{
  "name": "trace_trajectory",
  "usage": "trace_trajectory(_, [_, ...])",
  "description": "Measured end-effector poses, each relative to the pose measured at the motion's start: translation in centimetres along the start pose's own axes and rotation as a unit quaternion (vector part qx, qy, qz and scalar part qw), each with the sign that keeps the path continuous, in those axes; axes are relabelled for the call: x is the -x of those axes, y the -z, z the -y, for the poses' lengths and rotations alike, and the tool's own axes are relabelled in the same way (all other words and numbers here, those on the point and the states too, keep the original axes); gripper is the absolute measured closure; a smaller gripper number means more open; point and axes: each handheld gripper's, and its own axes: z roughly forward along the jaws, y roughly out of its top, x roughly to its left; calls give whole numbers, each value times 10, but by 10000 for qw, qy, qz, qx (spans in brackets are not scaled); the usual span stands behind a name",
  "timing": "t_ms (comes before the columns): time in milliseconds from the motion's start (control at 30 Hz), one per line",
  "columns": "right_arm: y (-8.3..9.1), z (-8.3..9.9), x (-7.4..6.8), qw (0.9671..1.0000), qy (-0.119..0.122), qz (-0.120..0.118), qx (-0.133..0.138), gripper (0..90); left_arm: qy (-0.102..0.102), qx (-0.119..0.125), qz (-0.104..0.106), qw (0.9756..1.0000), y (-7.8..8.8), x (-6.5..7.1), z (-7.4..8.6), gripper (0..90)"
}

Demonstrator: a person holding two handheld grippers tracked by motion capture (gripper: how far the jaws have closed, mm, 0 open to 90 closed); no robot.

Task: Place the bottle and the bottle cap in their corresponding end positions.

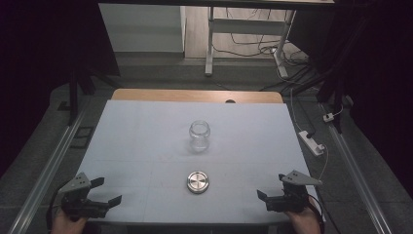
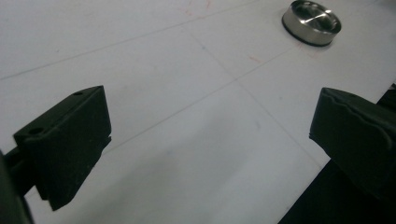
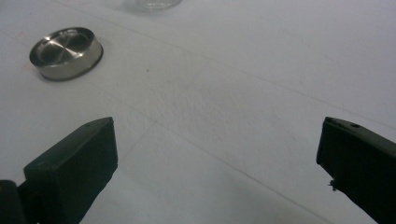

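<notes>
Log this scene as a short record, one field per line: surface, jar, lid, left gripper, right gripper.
surface: white table top
jar: clear glass jar, upright, open-mouthed, mid-table
lid: round metal lid, flat on the table, nearer the person than the jar, apart from it
left gripper: left gripper at near left corner, jaws wide open, holding nothing
right gripper: right gripper at near right corner, jaws wide open, holding nothing

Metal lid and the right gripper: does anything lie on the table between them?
No. In the high view the white table is bare between the metal lid and the right gripper; the right gripper view agrees.
</notes>
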Motion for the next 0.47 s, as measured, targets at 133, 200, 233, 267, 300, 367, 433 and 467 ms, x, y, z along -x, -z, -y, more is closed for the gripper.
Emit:
trace_trajectory(133, [4, 8, 3, 9999, -101, 22, -75, 0, 71, -71, -54, 9999, 2, -1, 6, 0])
trace_trajectory(200, [5, 11, 4, 9998, -160, 25, -146, 0, 98, -156, -118, 9998, 2, -1, 8, 0])
trace_trajectory(233, [5, 12, 4, 9997, -182, 36, -167, 0, 84, -151, -133, 9998, 2, 0, 8, 0])
trace_trajectory(267, [7, 13, 4, 9997, -204, 40, -129, 0, 88, -147, -147, 9997, 3, 0, 9, 0])
trace_trajectory(300, [8, 13, 5, 9997, -222, 43, -114, 0, 104, -166, -165, 9997, 3, 0, 9, 0])
trace_trajectory(367, [8, 14, 6, 9994, -299, 18, -146, 0, 127, -208, -204, 9995, 2, 0, 9, 0])
trace_trajectory(433, [9, 14, 7, 9994, -336, 12, -118, 0, 170, -245, -193, 9994, 1, -1, 8, 0])
trace_trajectory(467, [8, 14, 7, 9993, -336, 18, -132, 0, 183, -254, -195, 9993, 1, -1, 8, 0])
